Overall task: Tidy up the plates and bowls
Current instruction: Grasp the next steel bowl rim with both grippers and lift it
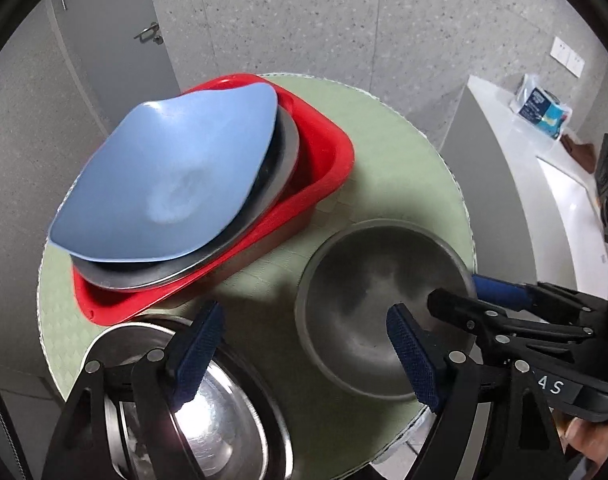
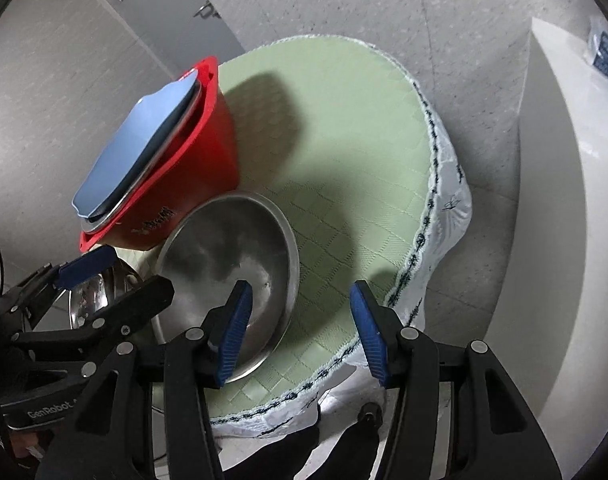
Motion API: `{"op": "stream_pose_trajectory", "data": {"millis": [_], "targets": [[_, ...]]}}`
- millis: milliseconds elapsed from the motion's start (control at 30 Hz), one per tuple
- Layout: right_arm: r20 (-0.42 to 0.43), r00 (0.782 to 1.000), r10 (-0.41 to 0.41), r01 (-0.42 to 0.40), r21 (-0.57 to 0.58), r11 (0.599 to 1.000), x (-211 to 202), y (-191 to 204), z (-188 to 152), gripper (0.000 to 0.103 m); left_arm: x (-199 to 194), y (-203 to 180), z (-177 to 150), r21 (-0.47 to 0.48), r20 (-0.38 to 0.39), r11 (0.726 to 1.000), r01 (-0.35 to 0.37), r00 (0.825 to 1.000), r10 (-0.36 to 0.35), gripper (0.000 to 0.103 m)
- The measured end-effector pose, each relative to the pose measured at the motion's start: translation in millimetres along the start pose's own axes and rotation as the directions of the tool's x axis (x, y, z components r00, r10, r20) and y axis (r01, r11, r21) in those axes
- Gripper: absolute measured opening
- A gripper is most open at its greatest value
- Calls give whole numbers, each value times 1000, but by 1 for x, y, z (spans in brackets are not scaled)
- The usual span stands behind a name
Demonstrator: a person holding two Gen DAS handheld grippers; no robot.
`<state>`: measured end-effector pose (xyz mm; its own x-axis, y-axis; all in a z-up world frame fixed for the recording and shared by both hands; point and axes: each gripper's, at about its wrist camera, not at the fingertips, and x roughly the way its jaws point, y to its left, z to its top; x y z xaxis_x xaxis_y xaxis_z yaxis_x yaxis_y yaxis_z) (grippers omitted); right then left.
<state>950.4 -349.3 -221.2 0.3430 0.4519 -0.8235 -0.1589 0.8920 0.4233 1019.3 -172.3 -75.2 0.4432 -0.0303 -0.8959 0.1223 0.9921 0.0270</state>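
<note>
A red rectangular plastic basin (image 1: 323, 168) sits at the upper left of the left wrist frame on a round table with a pale green quilted cover (image 1: 403, 152), its long axis running from lower left to upper right. In it lies a blue squarish plate (image 1: 172, 176) on a grey metal plate (image 1: 280, 168), both tilted. A matte steel bowl (image 1: 367, 280) stands upright at lower centre, mouth up. A shiny steel bowl (image 1: 224, 408) fills the lower left. The left gripper (image 1: 307, 356) is spread wide, holding nothing. The right gripper (image 2: 300, 328) is also wide, one blue pad (image 2: 236, 332) over the matte bowl's rim.
</note>
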Motion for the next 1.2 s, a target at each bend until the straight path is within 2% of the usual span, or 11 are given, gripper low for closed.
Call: {"op": "stream_pose_trajectory", "data": {"millis": [67,133,233,433,467,533,600,667,733,900,1200], "targets": [[-22,999,41,-41,5,999,5,-3,1,35,4,-11,3,17,-9,999,-29,1000,29,77],[-28,998,49,-49,1,999,7,-4,1,31,7,-21,5,33,-11,999,-40,999,41,76],[-36,997,69,-69,-5,998,10,-6,1,17,19,-32,7,25,-36,999,-38,999,39,75],[-41,995,96,-95,15,995,11,-17,0,14,36,-40,10,21,-57,1000,-21,998,22,74],[-41,994,97,-97,13,995,11,-18,-1,14,39,-40,11,19,-64,1000,-5,998,6,71],[-39,994,103,-103,18,995,11,-20,-2,14,47,-39,15,4,-81,1000,21,997,-20,56],[-37,993,111,-111,21,994,11,-21,-1,13,53,-40,20,13,-84,1000,26,996,-24,33],[-37,993,116,-115,24,993,12,-20,-1,13,62,-40,23,18,-104,999,44,994,-42,23],[-37,992,118,-117,24,993,12,-21,0,12,66,-40,28,25,-98,999,35,995,-33,22],[-19,994,109,-109,28,994,2,-19,0,12,61,-33,33,12,-69,997,75,995,-74,18],[92,993,77,-76,-15,997,-48,18,-1,12,7,-7,18,12,51,991,134,990,-135,18]]}}
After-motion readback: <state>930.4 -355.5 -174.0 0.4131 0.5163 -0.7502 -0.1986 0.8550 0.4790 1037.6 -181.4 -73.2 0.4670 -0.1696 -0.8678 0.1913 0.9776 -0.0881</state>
